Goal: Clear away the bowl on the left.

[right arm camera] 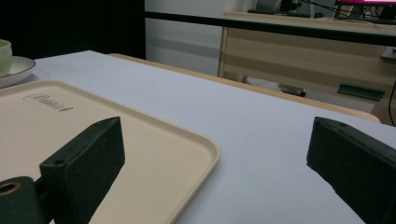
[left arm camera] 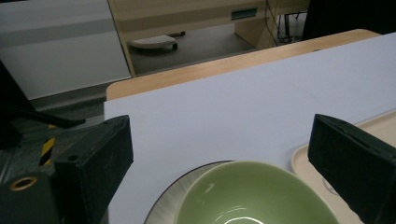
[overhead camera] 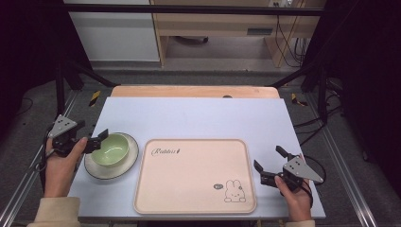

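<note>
A pale green bowl (overhead camera: 110,149) sits on a white plate with a dark rim (overhead camera: 101,171) at the table's left. My left gripper (overhead camera: 99,141) is open at the bowl's left edge, its jaws wide apart. In the left gripper view the bowl (left arm camera: 252,196) and plate (left arm camera: 163,212) lie just below and between those jaws. A beige tray (overhead camera: 194,189) with a rabbit drawing lies in the middle, nothing on it. My right gripper (overhead camera: 269,159) stands open just off the tray's right edge. In the right gripper view the tray (right arm camera: 140,140) runs under the left jaw.
The tabletop is covered by a light blue-grey sheet (overhead camera: 198,118), with a wooden strip (overhead camera: 194,91) along its far edge. Black frame bars (overhead camera: 321,90) stand at both sides. Cabinets and cables (overhead camera: 288,42) lie beyond the table.
</note>
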{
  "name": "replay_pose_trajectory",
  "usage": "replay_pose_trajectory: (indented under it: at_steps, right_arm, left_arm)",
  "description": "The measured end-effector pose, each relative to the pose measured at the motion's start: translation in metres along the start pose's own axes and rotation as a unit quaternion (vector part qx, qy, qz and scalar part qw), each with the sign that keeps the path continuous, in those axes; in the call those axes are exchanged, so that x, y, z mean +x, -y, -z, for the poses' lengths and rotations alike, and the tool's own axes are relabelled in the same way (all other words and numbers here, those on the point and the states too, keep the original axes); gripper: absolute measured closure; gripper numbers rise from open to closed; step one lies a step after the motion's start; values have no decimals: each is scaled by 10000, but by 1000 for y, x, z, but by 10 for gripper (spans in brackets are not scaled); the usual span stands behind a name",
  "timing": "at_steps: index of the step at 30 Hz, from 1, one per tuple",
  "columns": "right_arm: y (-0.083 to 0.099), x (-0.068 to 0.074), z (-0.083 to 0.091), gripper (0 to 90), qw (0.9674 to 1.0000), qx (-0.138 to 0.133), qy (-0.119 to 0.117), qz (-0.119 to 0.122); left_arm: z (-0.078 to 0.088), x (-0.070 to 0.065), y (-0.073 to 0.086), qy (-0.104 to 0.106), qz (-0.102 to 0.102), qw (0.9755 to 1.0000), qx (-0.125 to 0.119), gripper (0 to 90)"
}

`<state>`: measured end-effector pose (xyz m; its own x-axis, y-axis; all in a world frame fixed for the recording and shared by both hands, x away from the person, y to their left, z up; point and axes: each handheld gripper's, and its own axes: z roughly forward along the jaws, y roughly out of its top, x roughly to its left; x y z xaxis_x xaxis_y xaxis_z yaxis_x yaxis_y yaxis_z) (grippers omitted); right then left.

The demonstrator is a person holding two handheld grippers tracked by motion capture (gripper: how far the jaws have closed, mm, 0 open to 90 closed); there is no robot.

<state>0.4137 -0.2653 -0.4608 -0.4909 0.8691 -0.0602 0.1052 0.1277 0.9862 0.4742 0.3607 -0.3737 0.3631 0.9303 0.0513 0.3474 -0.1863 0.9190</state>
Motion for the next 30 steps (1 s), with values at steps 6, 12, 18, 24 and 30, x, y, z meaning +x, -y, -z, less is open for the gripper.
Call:
replay_pose_trajectory:
  at_steps: [6, 12, 18, 24, 30]
  right_arm:
    - [0, 1, -1, 44, 10000, 37, -29, 49]
    - [0, 1, -1, 44, 10000, 63, -26, 35]
    - [0, 2, -2, 44, 9999, 87, -38, 52]
    - [0, 1, -2, 45, 9999, 86, -33, 53]
    - [1, 1, -3, 45, 9999, 105, -23, 49]
  left_arm:
    - [0, 11, 8, -244, 269, 9992, 151, 119]
    - [-5, 24, 24, -227, 627, 9973, 321, 193]
    - [-12, 23, 30, -310, 618, 9946, 769, 238]
    - [-16, 17, 30, -218, 404, 9929, 1099, 319]
    - [-16, 17, 30, -191, 417, 9915, 1220, 362]
